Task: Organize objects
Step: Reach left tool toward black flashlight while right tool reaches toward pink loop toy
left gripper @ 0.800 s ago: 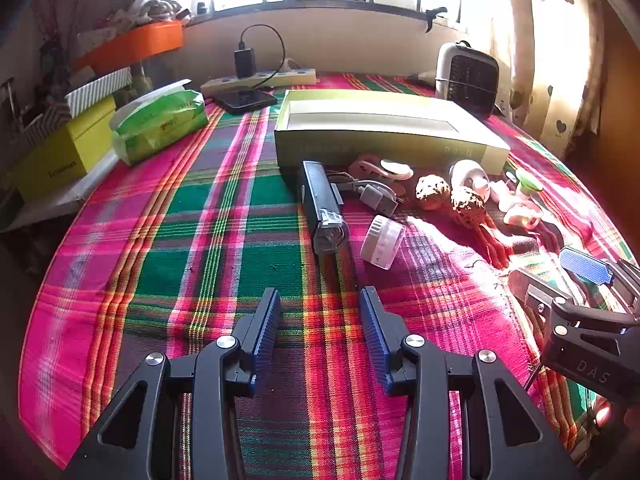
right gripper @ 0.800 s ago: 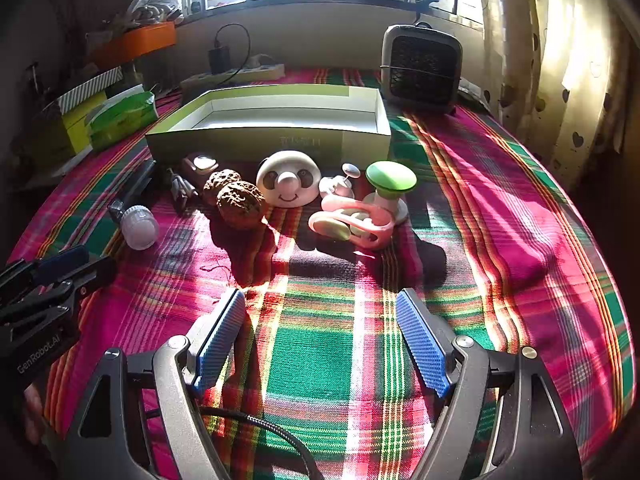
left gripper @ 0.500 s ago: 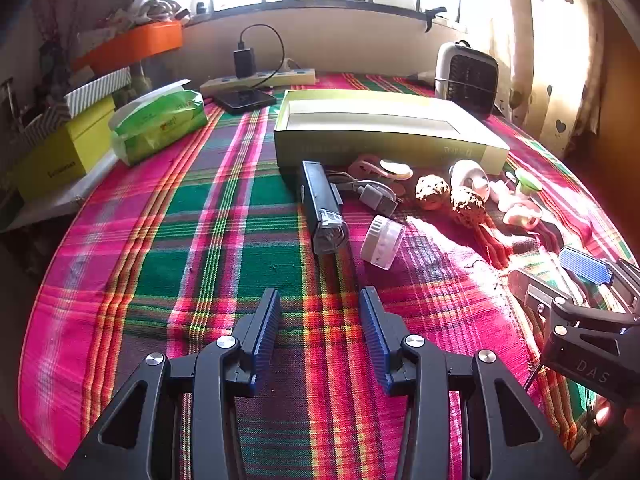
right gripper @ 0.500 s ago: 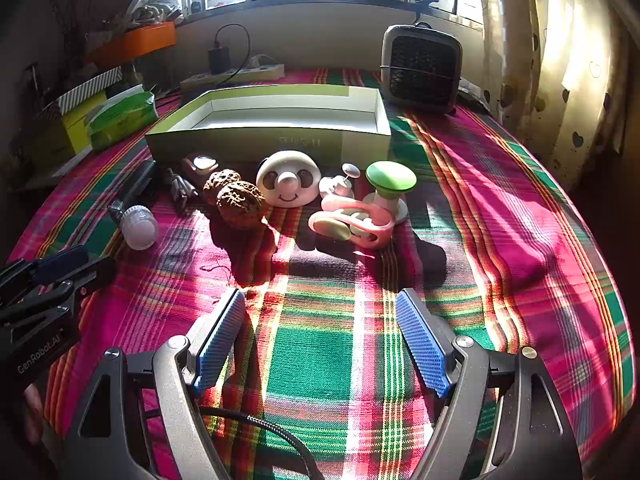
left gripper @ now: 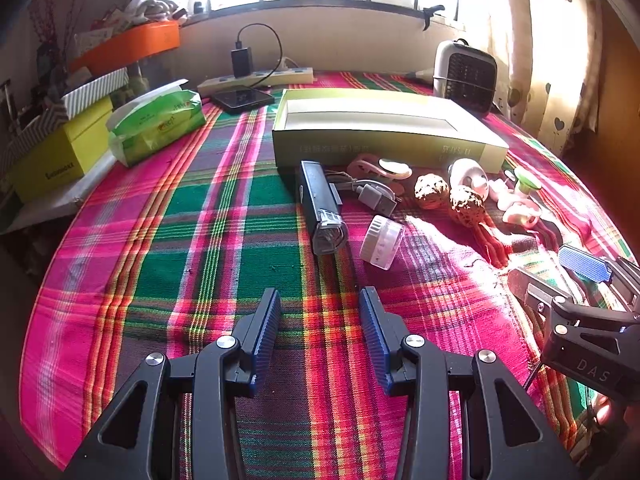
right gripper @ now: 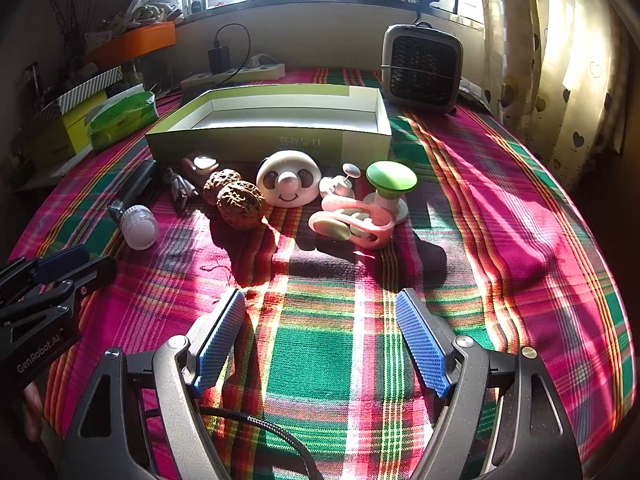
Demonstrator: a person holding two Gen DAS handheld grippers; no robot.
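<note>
An open, empty green cardboard box [right gripper: 168, 136] [left gripper: 380, 148] stands mid-table. In front of it lie a black flashlight-like device [left gripper: 320, 208], a small white jar [left gripper: 382, 242] [right gripper: 139, 227], a grey plug with cable [left gripper: 374, 196], two walnuts [right gripper: 238, 198] [left gripper: 466, 204], a white panda toy [right gripper: 289, 182], a pink clip [right gripper: 354, 226] and a green-capped piece [right gripper: 391, 182]. My left gripper [left gripper: 320, 300] is open and empty, short of the flashlight. My right gripper [right gripper: 320, 300] is open and empty, short of the pink clip.
A plaid cloth [left gripper: 200, 240] covers the table. A green tissue pack [left gripper: 156, 124], a yellow box [left gripper: 56, 160], a phone [left gripper: 242, 98] and a power strip [left gripper: 256, 78] sit at the back left. A small fan heater [right gripper: 420, 68] stands at the back right. Curtains hang at the right.
</note>
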